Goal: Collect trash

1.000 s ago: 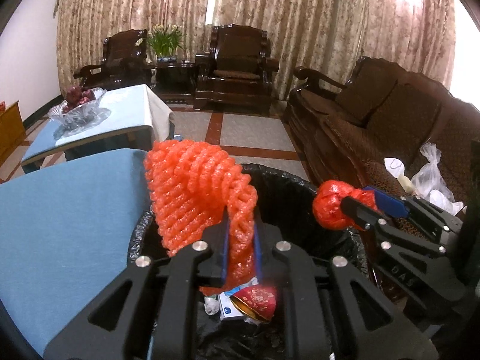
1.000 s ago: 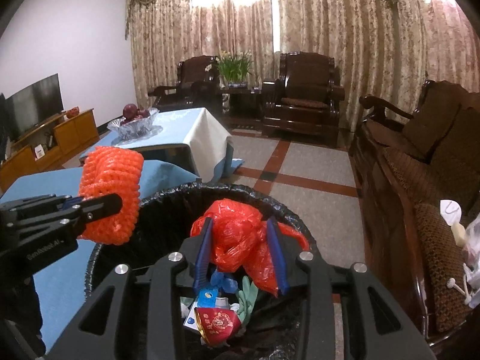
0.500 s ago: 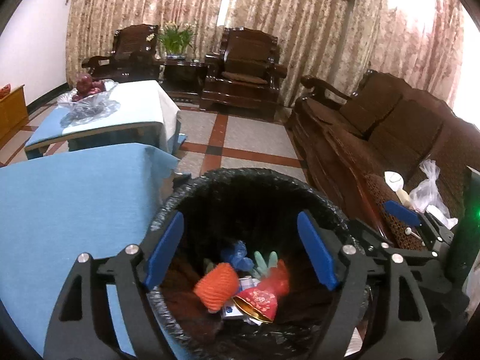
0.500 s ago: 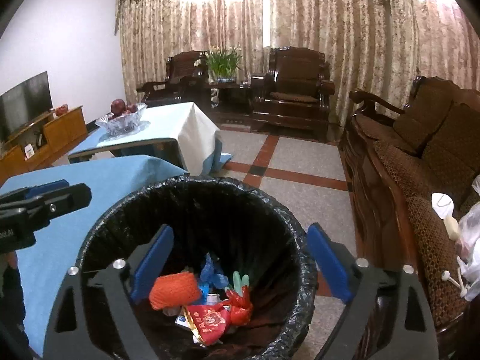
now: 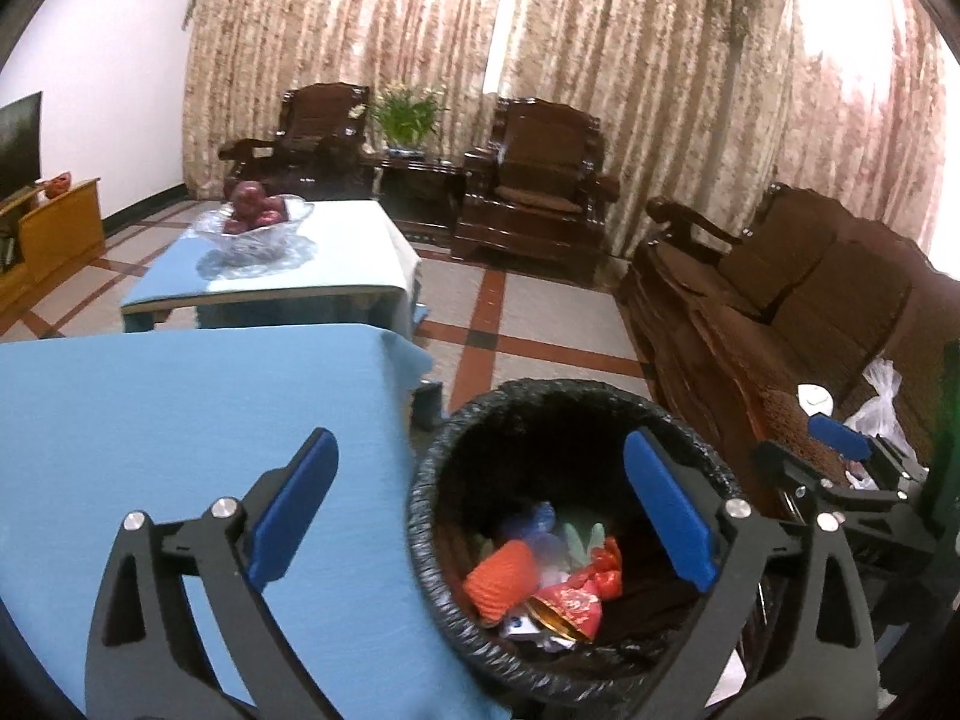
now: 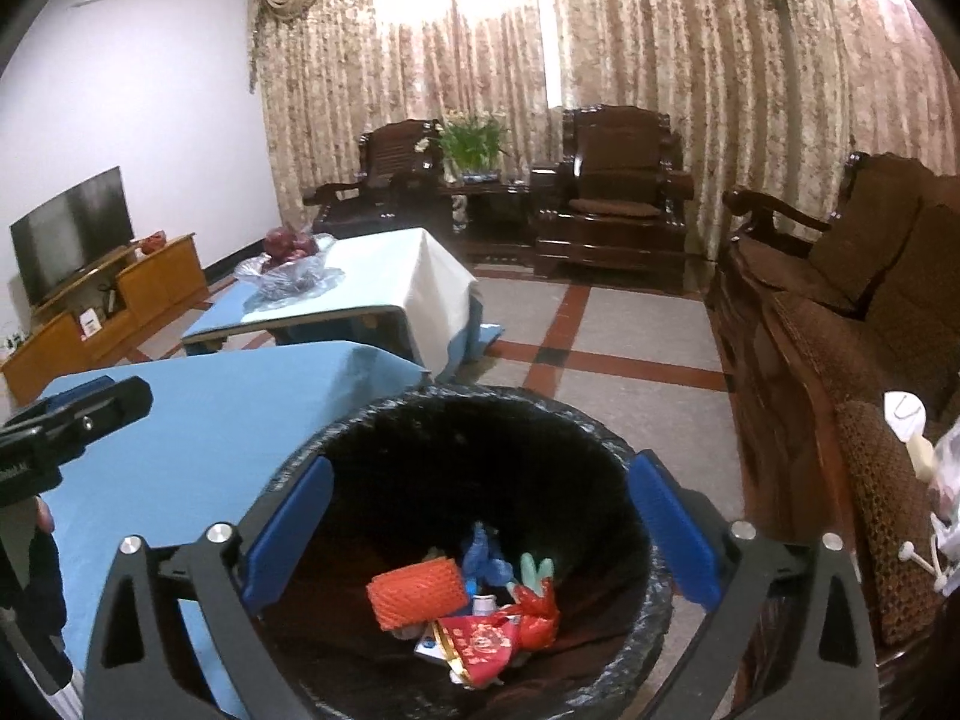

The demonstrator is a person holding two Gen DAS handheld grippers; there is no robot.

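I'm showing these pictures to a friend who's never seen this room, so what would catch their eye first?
Probably the black-lined trash bin right below both open grippers, with an orange foam net and a red crumpled bag bright against its dark bottom. Next, the blue tablecloth to the bin's left, and beyond it the glass bowl of red fruit on the farther table. Dark wooden armchairs stand before the patterned curtains.
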